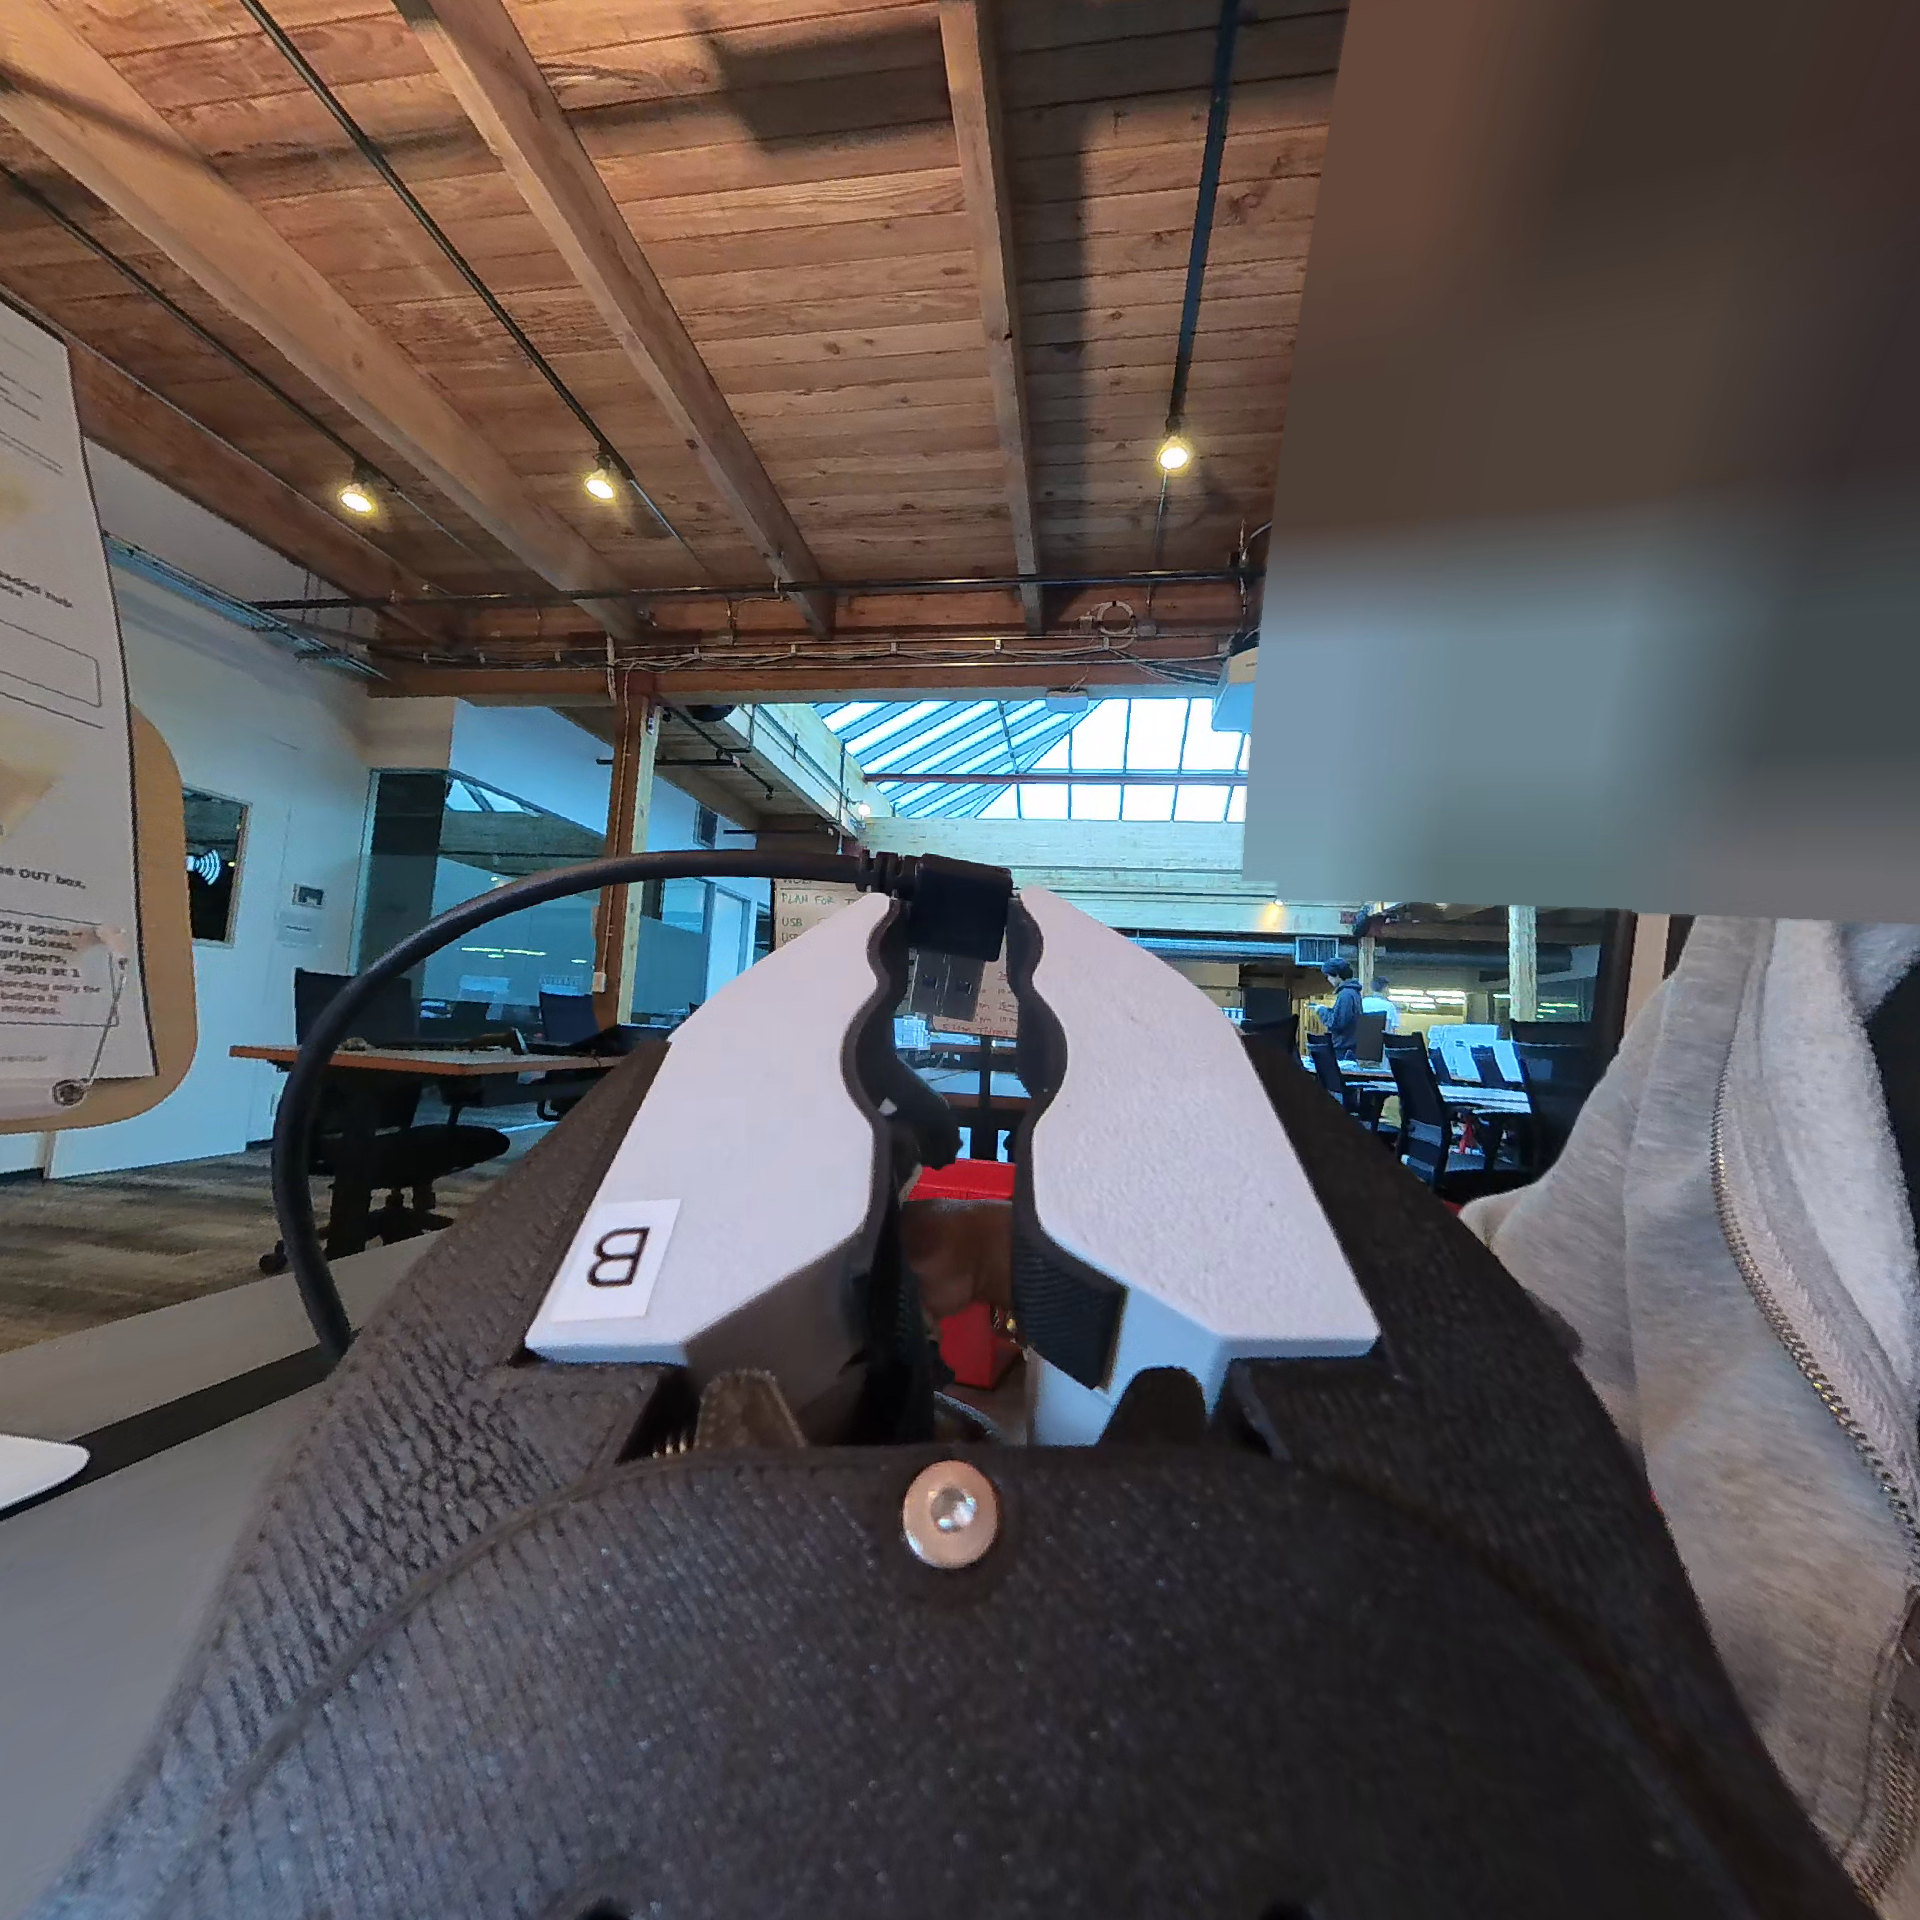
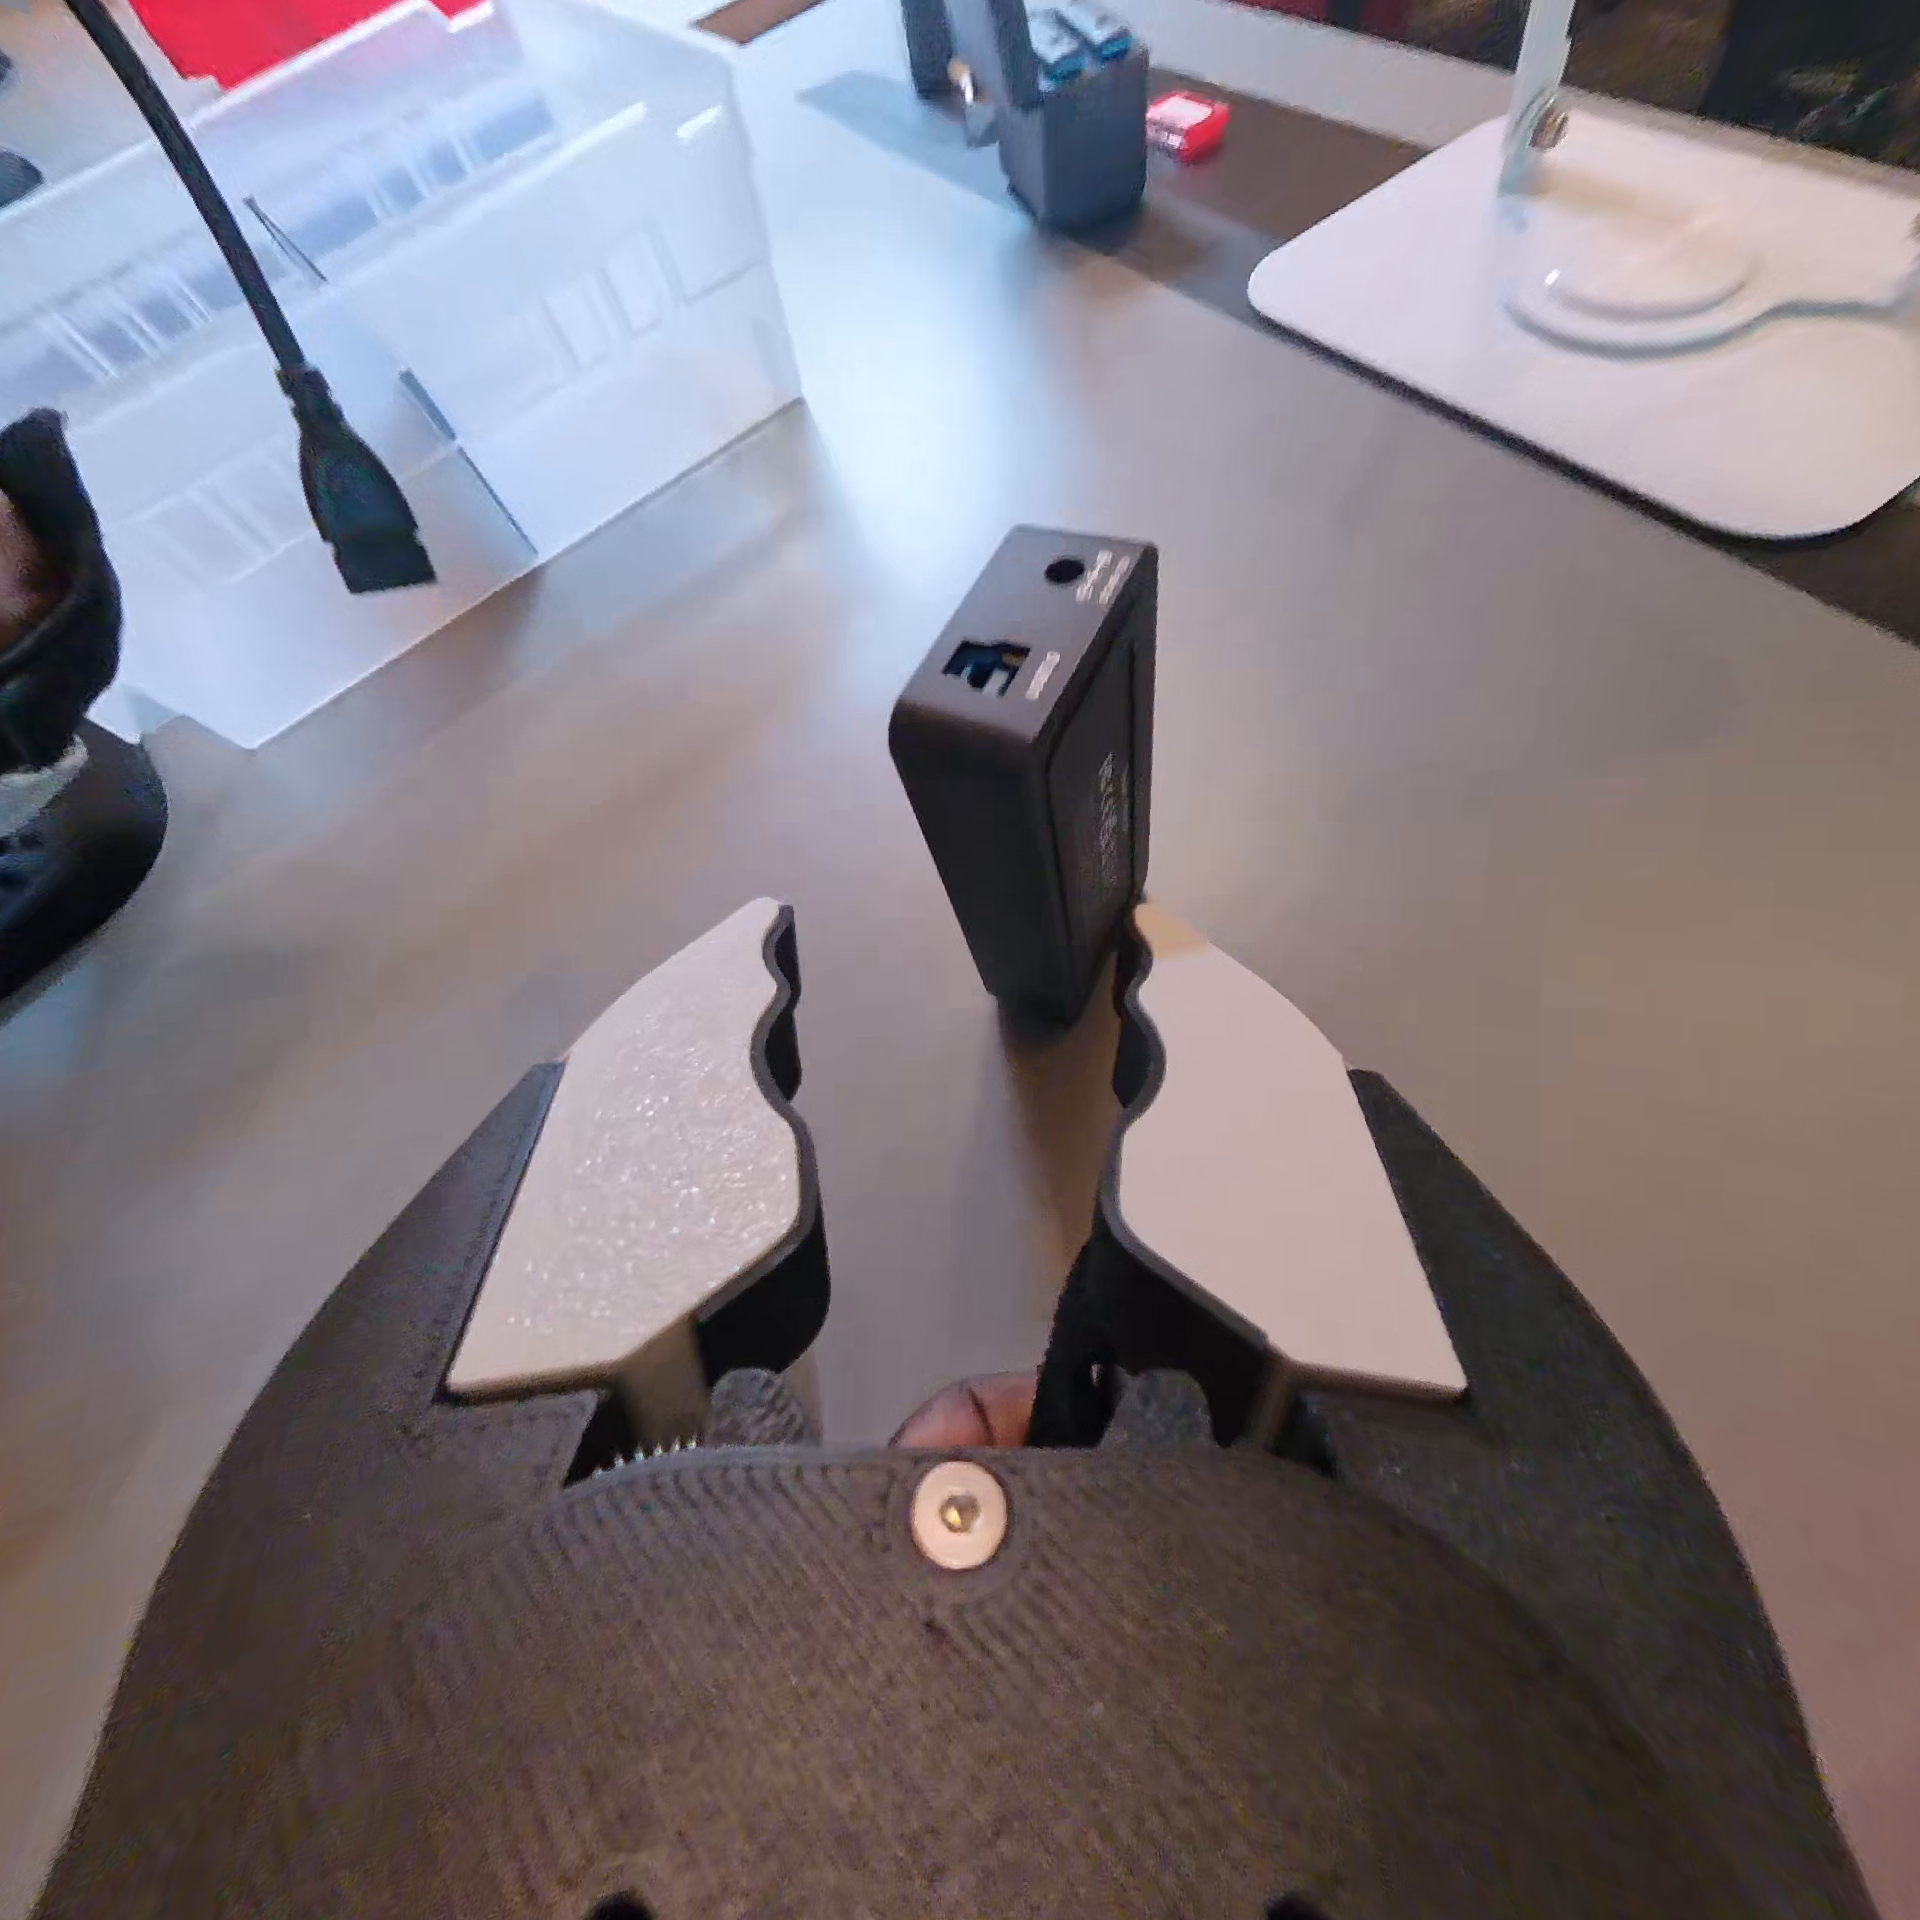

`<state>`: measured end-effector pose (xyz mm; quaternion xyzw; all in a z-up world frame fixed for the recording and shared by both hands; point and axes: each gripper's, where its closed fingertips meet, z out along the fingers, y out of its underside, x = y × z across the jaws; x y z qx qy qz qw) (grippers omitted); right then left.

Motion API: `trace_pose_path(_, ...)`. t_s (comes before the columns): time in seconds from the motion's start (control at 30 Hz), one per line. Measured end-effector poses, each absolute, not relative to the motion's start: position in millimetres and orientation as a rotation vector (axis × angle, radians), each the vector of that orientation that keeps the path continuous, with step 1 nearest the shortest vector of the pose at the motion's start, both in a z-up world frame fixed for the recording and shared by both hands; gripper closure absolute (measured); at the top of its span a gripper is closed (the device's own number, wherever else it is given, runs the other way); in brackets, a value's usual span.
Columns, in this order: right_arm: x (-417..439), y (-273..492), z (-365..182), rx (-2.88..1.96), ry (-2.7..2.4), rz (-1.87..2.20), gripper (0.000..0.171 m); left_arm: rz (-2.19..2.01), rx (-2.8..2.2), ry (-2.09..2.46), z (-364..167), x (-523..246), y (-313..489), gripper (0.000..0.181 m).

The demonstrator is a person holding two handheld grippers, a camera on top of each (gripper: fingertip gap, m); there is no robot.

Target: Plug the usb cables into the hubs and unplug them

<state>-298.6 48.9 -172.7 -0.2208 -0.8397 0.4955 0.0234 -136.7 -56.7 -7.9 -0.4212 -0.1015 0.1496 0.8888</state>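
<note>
Left tongs (image 1: 954, 920) pinch the black plug of a usb cable (image 1: 954, 914) at their tips, lifted toward the timber ceiling, its metal end pointing back at the camera and its cord arcing left. Right tongs (image 2: 961, 940) stand spread over the grey worktop (image 2: 1455, 831), the right fingertip (image 2: 1164, 935) at the edge of a black hub (image 2: 1029, 769) standing on end. Another dangling cable end (image 2: 358, 509) hangs before a clear plastic bin (image 2: 468, 312); a white monitor base (image 2: 1621, 364) sits far right.

Left white-fingered, black-bodied two-finger gripper (image 1: 954, 925), tilted upward toward the ceiling, fingers nearly together and clamped at their tips on a black USB plug (image 1: 954, 920). Right white-fingered, black-bodied two-finger gripper (image 2: 961, 925), angled downward, fingers spread apart and holding nothing.
</note>
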Motion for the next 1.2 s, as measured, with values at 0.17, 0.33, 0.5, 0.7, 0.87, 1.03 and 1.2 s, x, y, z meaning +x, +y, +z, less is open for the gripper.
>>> trace_pose_path(0.17,-291,43,-196,-0.674,-2.700,1.449,0.113,0.317,-0.876,-0.218,-9,-138,-57,0.163)
trace_pose_path(0.33,-284,35,-197,-0.684,-2.732,1.500,0.117,0.311,-0.880,-0.219,-10,-139,-57,0.163)
trace_pose_path(0.5,-278,31,-197,-0.629,-2.759,1.527,0.116,0.310,-0.886,-0.219,-11,-139,-55,0.163)
trace_pose_path(0.7,-314,39,-181,-0.476,-2.439,1.639,0.091,0.298,-0.891,-0.215,-12,-138,-54,0.163)
trace_pose_path(0.87,-314,22,-168,-0.193,-2.437,1.902,0.079,0.279,-0.898,-0.210,-15,-137,-51,0.163)
trace_pose_path(1.03,-318,15,-181,-0.019,-2.598,1.881,0.086,0.258,-0.910,-0.207,-19,-139,-49,0.163)
trace_pose_path(1.2,-320,11,-190,0.095,-2.684,1.815,0.094,0.238,-0.900,-0.209,-19,-139,-49,0.163)
